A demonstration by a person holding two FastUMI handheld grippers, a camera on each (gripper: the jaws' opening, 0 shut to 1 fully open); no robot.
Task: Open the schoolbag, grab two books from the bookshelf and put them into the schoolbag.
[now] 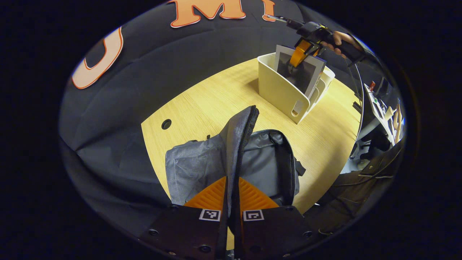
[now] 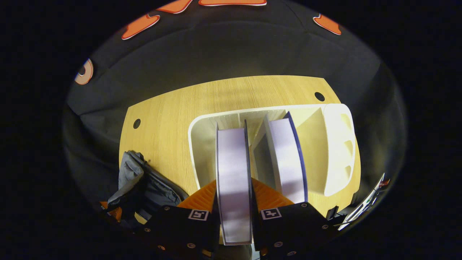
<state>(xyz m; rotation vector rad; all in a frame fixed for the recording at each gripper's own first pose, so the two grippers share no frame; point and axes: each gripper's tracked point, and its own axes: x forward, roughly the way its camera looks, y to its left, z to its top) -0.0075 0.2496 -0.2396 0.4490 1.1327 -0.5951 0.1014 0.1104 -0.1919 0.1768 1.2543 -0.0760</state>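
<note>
Left tool (image 1: pixel 231 191) clamped; right tool (image 2: pixel 234 196) clamped, hand (image 1: pixel 341 39) behind.

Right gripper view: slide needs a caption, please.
Right gripper fingers clamp a book standing in the white bookshelf.

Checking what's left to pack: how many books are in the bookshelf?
2: one book clamped by the right gripper, another book one slot over in the bookshelf. Others may be hidden.

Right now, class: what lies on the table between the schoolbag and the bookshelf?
Nothing: in the left gripper view, bare wooden table separates the schoolbag from the bookshelf.
</note>
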